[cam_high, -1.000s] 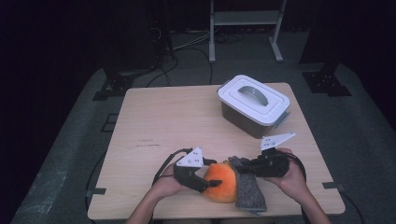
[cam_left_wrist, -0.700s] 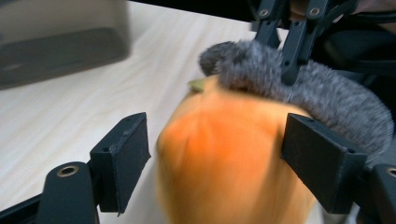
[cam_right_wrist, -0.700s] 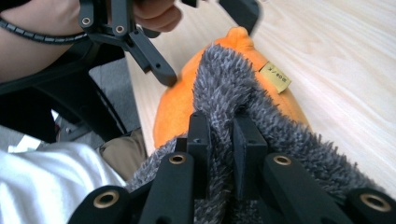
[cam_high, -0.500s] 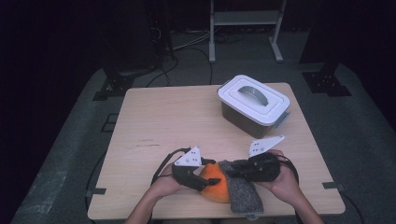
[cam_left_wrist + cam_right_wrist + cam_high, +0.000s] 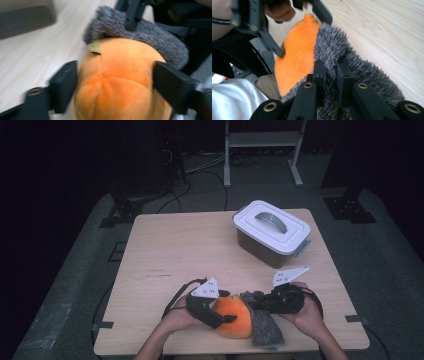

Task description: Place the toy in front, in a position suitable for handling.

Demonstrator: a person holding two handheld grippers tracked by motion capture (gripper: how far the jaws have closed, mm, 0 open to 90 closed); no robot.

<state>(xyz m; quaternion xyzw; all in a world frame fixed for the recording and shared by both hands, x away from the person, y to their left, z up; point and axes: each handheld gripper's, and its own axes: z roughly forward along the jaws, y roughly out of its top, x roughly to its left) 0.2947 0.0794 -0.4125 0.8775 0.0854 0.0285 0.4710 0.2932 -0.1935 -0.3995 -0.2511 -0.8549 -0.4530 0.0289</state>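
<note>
Round orange plush toy with shaggy grey fur part sits at worktop near edge. Left gripper jaws just opening, straddling the orange body. Right gripper jaws clamped on the fur.

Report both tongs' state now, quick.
Left tongs: just been opening, orange plush toy between the jaws, pads barely touching.
Right tongs: shut on grey furry cover.

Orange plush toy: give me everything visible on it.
The plush toy is a round, soft orange ball with stitched seams and a small yellowish tag, and a fuzzy grey part on one side. It lies at the table's near edge. The left tongs straddle the orange body; the right tongs pinch the grey fur.
</note>
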